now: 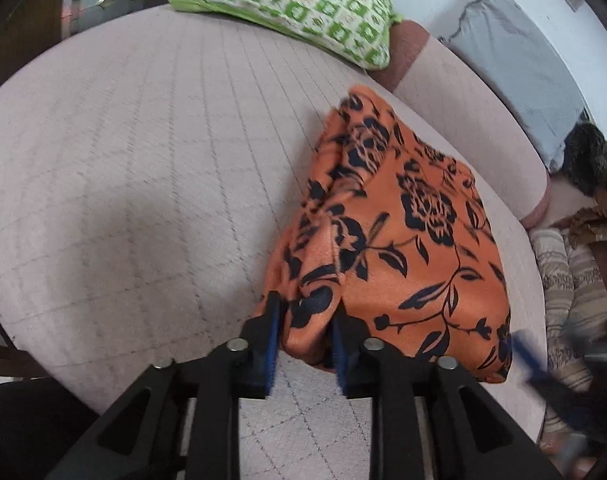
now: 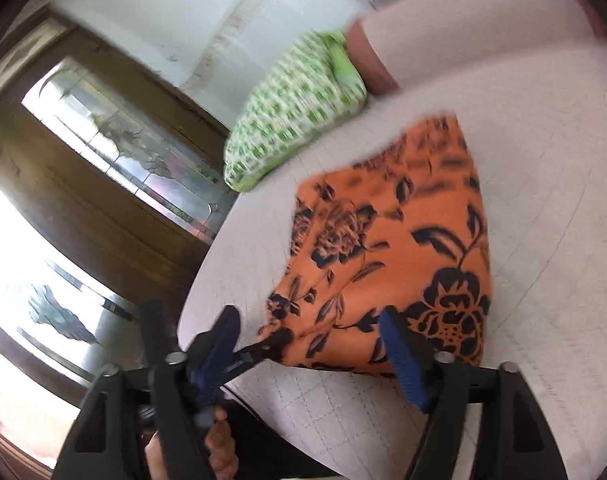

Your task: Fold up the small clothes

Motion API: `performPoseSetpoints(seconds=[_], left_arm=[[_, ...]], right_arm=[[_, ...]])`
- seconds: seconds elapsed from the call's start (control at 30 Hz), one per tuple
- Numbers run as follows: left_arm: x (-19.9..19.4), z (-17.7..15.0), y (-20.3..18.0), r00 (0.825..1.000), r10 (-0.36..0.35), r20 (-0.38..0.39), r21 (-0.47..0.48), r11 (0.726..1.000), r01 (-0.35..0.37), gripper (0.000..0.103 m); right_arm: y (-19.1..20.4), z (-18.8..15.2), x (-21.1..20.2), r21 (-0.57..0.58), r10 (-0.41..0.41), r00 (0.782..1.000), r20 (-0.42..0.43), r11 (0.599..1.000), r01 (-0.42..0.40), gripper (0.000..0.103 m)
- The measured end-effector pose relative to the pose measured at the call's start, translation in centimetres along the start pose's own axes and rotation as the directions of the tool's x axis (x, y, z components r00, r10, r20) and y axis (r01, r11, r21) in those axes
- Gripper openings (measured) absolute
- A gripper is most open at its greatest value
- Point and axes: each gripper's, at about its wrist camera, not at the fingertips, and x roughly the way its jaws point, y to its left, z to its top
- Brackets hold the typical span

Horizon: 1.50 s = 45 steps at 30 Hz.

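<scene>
Pale quilted bed [image 1: 143, 160] bears orange floral garment [image 1: 403, 240], its near edge pinched by left gripper [image 1: 305, 344].

1. We count one orange floral cloth [image 1: 403, 240] on the bed [image 1: 143, 160].
2. We see one green checked pillow [image 1: 295, 4].
3. We count two grippers, left [image 1: 305, 320] and right [image 2: 309, 332], with two fingers each.

Both your wrist cameras look steeply down, close over the bed [image 1: 143, 160]; they share the orange floral cloth [image 1: 403, 240] and green pillow [image 2: 295, 108].
</scene>
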Motion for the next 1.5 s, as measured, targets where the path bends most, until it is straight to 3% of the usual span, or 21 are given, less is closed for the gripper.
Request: performPoseSetpoints(seconds=[0.07, 0.1, 0.17, 0.23, 0.33, 0.43, 0.5, 0.53, 0.67, 0.73, 0.83, 0.93, 1.0, 1.1, 1.17, 1.23, 1.3, 1.33, 1.4, 1.43, 1.5], left_arm=[[-2.2, 0.6, -0.1, 0.998, 0.015, 0.054, 0.013, 1.0, -0.016, 0.031], [-3.1, 0.8, -0.5, 0.996, 0.031, 0.085, 0.029, 0.999, -0.034, 0.032], [-5.1, 1.8, -2.0, 0.984, 0.054, 0.173, 0.08, 0.994, -0.068, 0.033], [-5.3, 3.2, -4.0, 0.982, 0.009, 0.191, 0.138, 0.99, -0.036, 0.043], [-3.4, 4.0, -6.1, 0.984, -0.017, 0.176, 0.233, 0.972, -0.025, 0.044], [3.4, 3.9, -5.2, 0.99, 0.134, 0.034, 0.242, 0.96, -0.138, 0.045], [5.4, 3.4, -3.7, 0.991, 0.13, -0.017, 0.212, 0.969, -0.124, 0.053], [5.1, 3.4, -3.4, 0.99, 0.142, 0.012, 0.198, 0.97, -0.142, 0.061], [5.1, 3.4, -3.6, 0.988, 0.152, 0.028, 0.237, 0.959, -0.155, 0.062], [5.0, 3.4, -3.4, 0.989, 0.145, 0.031, 0.228, 0.962, -0.148, 0.064], [5.0, 3.4, -3.6, 0.988, 0.15, 0.042, 0.239, 0.959, -0.155, 0.064], [5.1, 2.9, -3.6, 0.987, 0.152, 0.052, 0.241, 0.957, -0.16, 0.064], [4.9, 2.7, -3.7, 0.986, 0.156, 0.057, 0.247, 0.955, -0.165, 0.064], [3.9, 2.8, -4.4, 0.982, 0.171, 0.075, 0.265, 0.946, -0.185, 0.063], [2.4, 3.0, -5.6, 0.979, 0.16, 0.129, 0.281, 0.941, -0.191, 0.063], [0.6, 3.0, -7.0, 0.98, 0.081, 0.184, 0.315, 0.939, -0.137, 0.063], [0.7, 2.8, -8.7, 0.977, 0.055, 0.208, 0.385, 0.913, -0.133, 0.063], [1.4, 2.9, -8.8, 0.978, 0.07, 0.196, 0.397, 0.906, -0.144, 0.063], [4.9, 3.0, -7.7, 0.982, 0.159, 0.101, 0.388, 0.903, -0.186, 0.064], [6.4, 2.9, -6.4, 0.986, 0.163, 0.046, 0.352, 0.921, -0.168, 0.066], [6.1, 3.2, -5.7, 0.99, 0.136, 0.049, 0.296, 0.944, -0.144, 0.069]], right_arm=[[-4.1, -0.4, 2.6, 0.157, -0.038, 0.995, -0.095, 0.986, 0.053, 0.075], [-5.1, -0.8, 2.8, 0.211, 0.011, 0.995, -0.097, 0.977, 0.009, 0.075], [-4.9, -0.9, 2.1, 0.206, 0.035, 0.997, -0.067, 0.978, -0.02, 0.075], [-4.5, -0.9, 2.1, 0.193, 0.03, 0.997, -0.072, 0.981, -0.016, 0.075], [-4.2, -0.6, 1.7, 0.192, 0.039, 0.997, -0.066, 0.981, -0.026, 0.075], [-3.9, 0.3, 0.0, 0.185, 0.05, 0.998, -0.024, 0.982, -0.045, 0.075], [-4.2, 1.4, -0.6, 0.185, 0.053, 0.999, -0.003, 0.981, -0.051, 0.075], [-4.7, 1.9, -0.9, 0.195, 0.04, 0.999, 0.013, 0.98, -0.042, 0.075], [-9.4, 2.2, 0.0, 0.344, -0.026, 1.0, 0.015, 0.939, 0.019, 0.077], [-11.4, 1.9, 1.1, 0.423, 0.013, 1.0, -0.014, 0.906, -0.006, 0.077], [-11.7, 2.1, 1.6, 0.444, 0.095, 0.995, -0.004, 0.892, -0.084, 0.078], [-11.7, 2.3, 2.4, 0.451, 0.108, 0.994, -0.015, 0.888, -0.09, 0.078], [-12.0, 2.2, 3.8, 0.431, 0.09, 0.994, -0.066, 0.901, -0.053, 0.048], [-11.1, 2.1, 4.0, 0.366, 0.009, 0.995, -0.103, 0.93, 0.029, 0.042], [-9.9, 2.3, 3.9, 0.323, -0.042, 0.993, -0.111, 0.943, 0.076, 0.042], [-9.9, 2.5, 4.3, 0.309, -0.063, 0.99, -0.128, 0.946, 0.1, 0.042], [-10.1, 2.6, 4.4, 0.319, -0.042, 0.991, -0.127, 0.944, 0.081, 0.048], [-10.1, 2.6, 4.3, 0.323, -0.027, 0.992, -0.123, 0.944, 0.066, 0.05], [-10.2, 2.7, 3.8, 0.327, -0.022, 0.991, -0.131, 0.943, 0.064, 0.061], [-10.2, 2.8, 3.1, 0.331, -0.016, 0.993, -0.118, 0.942, 0.054, 0.061], [-10.3, 3.5, 1.8, 0.336, -0.015, 0.997, -0.07, 0.941, 0.038, 0.062]])
